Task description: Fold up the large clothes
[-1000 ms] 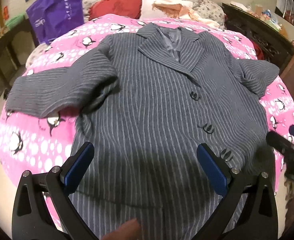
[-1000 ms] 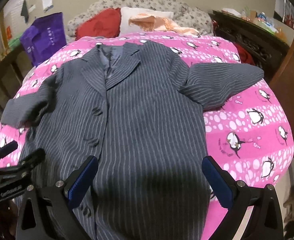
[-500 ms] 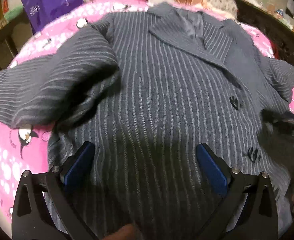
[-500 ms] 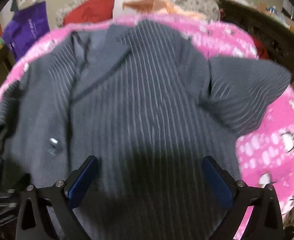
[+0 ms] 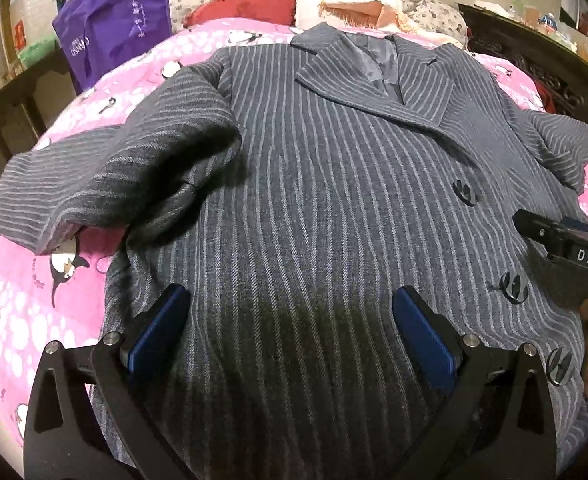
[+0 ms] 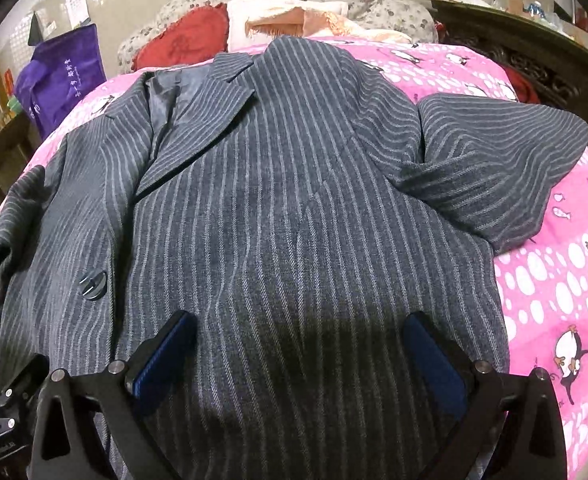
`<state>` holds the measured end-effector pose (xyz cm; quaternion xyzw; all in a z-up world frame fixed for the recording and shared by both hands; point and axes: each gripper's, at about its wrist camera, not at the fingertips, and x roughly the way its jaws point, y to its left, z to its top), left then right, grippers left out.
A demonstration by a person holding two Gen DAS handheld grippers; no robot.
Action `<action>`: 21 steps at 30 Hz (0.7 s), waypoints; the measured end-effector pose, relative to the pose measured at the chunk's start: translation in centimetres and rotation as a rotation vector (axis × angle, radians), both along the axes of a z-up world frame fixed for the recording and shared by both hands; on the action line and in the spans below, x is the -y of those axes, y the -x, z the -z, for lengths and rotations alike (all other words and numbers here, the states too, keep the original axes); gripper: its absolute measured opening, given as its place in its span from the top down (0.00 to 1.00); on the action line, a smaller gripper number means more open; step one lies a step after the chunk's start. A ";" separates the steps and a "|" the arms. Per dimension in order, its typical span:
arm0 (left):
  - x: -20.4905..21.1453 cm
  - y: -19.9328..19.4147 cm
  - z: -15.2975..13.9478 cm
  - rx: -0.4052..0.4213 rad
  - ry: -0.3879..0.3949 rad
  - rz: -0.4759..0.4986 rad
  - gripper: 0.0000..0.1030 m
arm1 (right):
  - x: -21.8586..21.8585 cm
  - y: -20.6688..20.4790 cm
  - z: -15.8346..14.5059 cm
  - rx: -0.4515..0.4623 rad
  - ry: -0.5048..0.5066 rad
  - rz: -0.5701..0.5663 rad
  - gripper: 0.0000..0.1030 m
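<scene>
A grey pinstriped jacket [image 5: 326, 184] [image 6: 294, 208] lies face up on the pink penguin-print bedspread [image 5: 18, 280] [image 6: 554, 280], collar away from me, buttons down its front. Its left sleeve [image 5: 106, 172] lies bunched out to the side, and the other sleeve [image 6: 498, 168] spreads to the right. My left gripper [image 5: 290, 332] hovers open low over the jacket's lower left front. Over the lower right front, my right gripper [image 6: 298, 352] is open too. Neither holds cloth. The right gripper's body [image 5: 566, 252] shows at the left wrist view's right edge, with a hand behind it.
Red [image 6: 186, 40] and white-orange pillows [image 6: 294, 20] lie at the head of the bed. A purple bag [image 5: 114, 28] stands at the far left. Dark wooden furniture [image 6: 534, 56] runs along the right side, and a wooden rail [image 5: 10, 108] along the left.
Both grippers moved forward and low over the jacket, which fills more of each view than a second ago. Both stayed open.
</scene>
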<state>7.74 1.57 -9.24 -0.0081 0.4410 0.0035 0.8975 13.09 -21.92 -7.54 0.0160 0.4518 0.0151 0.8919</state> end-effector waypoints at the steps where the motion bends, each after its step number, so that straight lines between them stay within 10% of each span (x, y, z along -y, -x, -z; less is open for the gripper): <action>1: -0.1 -0.2 0.0 -0.008 0.009 -0.001 0.00 | -0.1 -0.1 0.0 0.000 0.001 0.000 0.00; 21: 0.0 -0.5 0.0 -0.014 0.023 -0.001 0.00 | 0.0 0.0 0.0 0.009 -0.004 0.004 0.00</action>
